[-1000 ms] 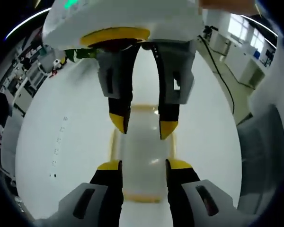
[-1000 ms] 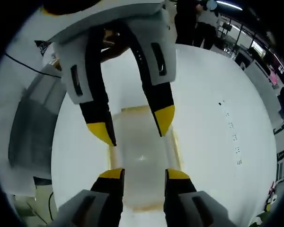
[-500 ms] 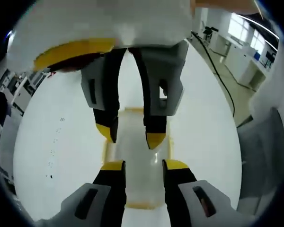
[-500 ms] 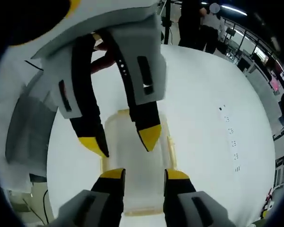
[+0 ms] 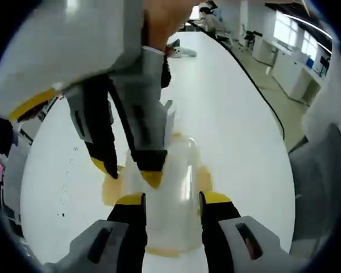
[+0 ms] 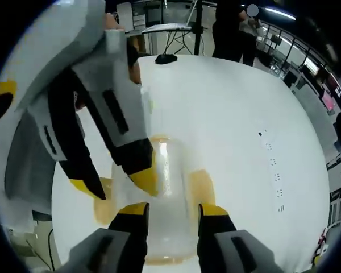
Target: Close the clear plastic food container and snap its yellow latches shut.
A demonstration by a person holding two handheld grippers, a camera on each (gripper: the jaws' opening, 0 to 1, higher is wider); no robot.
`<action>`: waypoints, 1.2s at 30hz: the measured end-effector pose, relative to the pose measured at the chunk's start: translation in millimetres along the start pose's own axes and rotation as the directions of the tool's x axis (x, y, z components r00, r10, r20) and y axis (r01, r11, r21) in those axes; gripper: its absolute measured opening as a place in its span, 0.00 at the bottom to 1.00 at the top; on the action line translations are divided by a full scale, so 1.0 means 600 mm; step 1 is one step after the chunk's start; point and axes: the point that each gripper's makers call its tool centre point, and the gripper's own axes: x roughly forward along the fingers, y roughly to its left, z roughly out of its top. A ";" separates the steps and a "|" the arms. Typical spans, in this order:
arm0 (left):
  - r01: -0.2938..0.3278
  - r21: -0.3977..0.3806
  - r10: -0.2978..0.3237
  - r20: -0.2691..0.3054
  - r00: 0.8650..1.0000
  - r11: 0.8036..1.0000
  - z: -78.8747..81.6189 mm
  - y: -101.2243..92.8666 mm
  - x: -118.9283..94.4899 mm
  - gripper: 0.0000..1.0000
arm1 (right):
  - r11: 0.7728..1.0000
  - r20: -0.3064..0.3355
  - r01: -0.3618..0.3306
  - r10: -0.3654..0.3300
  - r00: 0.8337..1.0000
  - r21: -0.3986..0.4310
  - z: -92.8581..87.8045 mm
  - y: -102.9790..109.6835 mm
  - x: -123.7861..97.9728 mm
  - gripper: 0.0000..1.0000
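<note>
Nothing readable here, honestly. The bench (image 6: 233, 114) has a row of small dark marks (image 6: 273, 165) near its edge in the right gripper view, and the same sort of specks (image 5: 68, 176) in the left gripper view (way too tiny and blurry to tell whether they're letters, numbers or just dots). No labels or brands legible anywhere.

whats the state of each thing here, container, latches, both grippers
clear container: on the white table, between both grippers; lid looks on, seal unclear
yellow latches: flared outward at the sides, not snapped
left gripper: jaws open, straddling the container's near end
right gripper: jaws open, straddling the container's opposite end
</note>
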 end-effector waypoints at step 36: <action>-0.184 0.169 0.194 -0.046 0.980 0.968 -0.028 -0.006 0.038 0.44 | 0.973 -0.024 -0.232 0.232 0.972 0.002 -0.002 -0.004 0.027 0.35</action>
